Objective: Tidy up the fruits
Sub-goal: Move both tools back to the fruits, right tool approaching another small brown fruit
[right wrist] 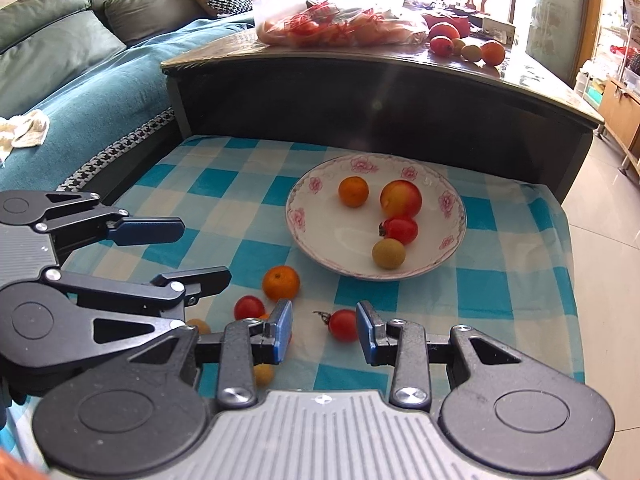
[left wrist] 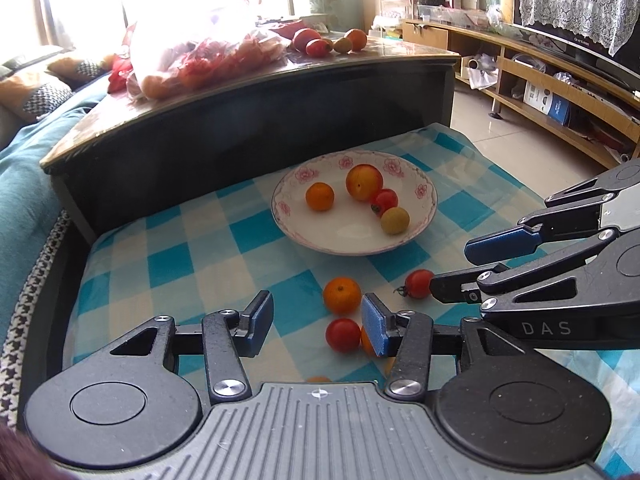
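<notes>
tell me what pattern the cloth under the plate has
Blue and white checks on the cloth; clearest in the right wrist view.

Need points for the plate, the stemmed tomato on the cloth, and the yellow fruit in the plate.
plate (right wrist: 320, 236), right wrist view, bare inner surface.
stemmed tomato (right wrist: 343, 325), right wrist view, centre of its red skin.
yellow fruit (left wrist: 395, 220), left wrist view, its middle.

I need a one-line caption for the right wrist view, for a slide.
Right claw open around a stemmed cherry tomato on the checked cloth, near the fruit-filled plate.
</notes>
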`<act>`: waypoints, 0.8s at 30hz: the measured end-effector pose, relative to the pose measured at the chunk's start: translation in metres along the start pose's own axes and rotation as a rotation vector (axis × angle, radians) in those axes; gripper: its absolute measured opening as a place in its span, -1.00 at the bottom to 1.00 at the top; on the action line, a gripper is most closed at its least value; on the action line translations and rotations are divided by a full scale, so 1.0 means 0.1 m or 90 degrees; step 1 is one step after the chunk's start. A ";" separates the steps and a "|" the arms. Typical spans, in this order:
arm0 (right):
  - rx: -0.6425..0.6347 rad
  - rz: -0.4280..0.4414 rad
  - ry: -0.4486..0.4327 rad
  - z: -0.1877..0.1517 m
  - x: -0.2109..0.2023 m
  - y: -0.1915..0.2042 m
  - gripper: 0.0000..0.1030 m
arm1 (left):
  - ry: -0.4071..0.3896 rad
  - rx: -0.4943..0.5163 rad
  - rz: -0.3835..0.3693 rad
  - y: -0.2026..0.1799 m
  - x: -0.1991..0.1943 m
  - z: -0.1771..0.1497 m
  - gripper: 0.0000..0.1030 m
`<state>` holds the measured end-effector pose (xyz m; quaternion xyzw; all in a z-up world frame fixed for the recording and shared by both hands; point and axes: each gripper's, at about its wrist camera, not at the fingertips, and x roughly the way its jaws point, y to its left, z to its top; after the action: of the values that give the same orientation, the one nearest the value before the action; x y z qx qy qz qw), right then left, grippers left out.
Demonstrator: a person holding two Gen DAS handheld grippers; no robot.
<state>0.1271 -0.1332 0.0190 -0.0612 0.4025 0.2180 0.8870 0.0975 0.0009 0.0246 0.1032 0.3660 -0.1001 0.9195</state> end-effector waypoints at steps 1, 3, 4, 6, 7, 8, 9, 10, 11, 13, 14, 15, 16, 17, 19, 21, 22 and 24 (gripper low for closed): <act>0.001 0.001 0.000 -0.02 -0.01 0.01 -0.27 | 0.003 -0.002 -0.001 0.00 -0.01 -0.03 0.12; 0.002 0.004 0.002 -0.05 -0.04 0.03 -0.27 | 0.010 -0.002 0.001 0.00 -0.01 -0.09 0.12; 0.002 0.006 0.004 -0.07 -0.04 0.05 -0.27 | 0.014 -0.002 0.002 0.00 -0.01 -0.12 0.12; 0.005 0.011 0.011 -0.11 -0.04 0.07 -0.27 | 0.025 -0.006 0.001 0.02 -0.01 -0.18 0.15; 0.006 0.013 0.016 -0.13 -0.03 0.08 -0.27 | 0.031 -0.013 0.000 0.04 -0.01 -0.22 0.16; 0.005 0.015 0.021 -0.15 -0.02 0.10 -0.27 | 0.038 -0.022 -0.004 0.06 -0.01 -0.25 0.17; 0.002 0.017 0.025 -0.17 -0.02 0.13 -0.27 | 0.045 -0.030 -0.007 0.08 -0.01 -0.29 0.18; -0.002 0.019 0.029 -0.19 0.00 0.15 -0.27 | 0.050 -0.034 -0.008 0.09 -0.01 -0.31 0.18; -0.006 0.022 0.032 -0.21 0.00 0.17 -0.26 | 0.053 -0.033 -0.006 0.10 -0.01 -0.34 0.18; -0.014 0.026 0.038 -0.25 0.03 0.22 -0.25 | 0.060 -0.028 -0.003 0.09 -0.01 -0.37 0.18; -0.018 0.027 0.042 -0.27 0.04 0.24 -0.24 | 0.064 -0.028 -0.003 0.09 0.00 -0.39 0.19; -0.021 0.028 0.046 -0.29 0.06 0.25 -0.24 | 0.068 -0.029 -0.005 0.09 0.01 -0.40 0.20; -0.023 0.029 0.050 -0.30 0.08 0.26 -0.24 | 0.072 -0.028 -0.006 0.09 0.02 -0.42 0.20; -0.026 0.030 0.053 -0.31 0.09 0.28 -0.24 | 0.075 -0.027 -0.007 0.09 0.02 -0.43 0.21; -0.030 0.031 0.059 -0.33 0.13 0.29 -0.24 | 0.080 -0.024 -0.009 0.09 0.01 -0.46 0.24; -0.033 0.036 0.062 -0.34 0.16 0.29 -0.24 | 0.084 -0.023 -0.014 0.10 0.02 -0.49 0.26; -0.034 0.039 0.064 -0.35 0.18 0.29 -0.24 | 0.086 -0.023 -0.015 0.11 0.02 -0.50 0.26; -0.037 0.043 0.071 -0.36 0.22 0.29 -0.24 | 0.091 -0.024 -0.017 0.12 0.03 -0.52 0.26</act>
<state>0.1021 -0.1100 -0.0195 -0.0857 0.4466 0.2554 0.8532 0.0691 0.0255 -0.0134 0.0878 0.4341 -0.0979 0.8912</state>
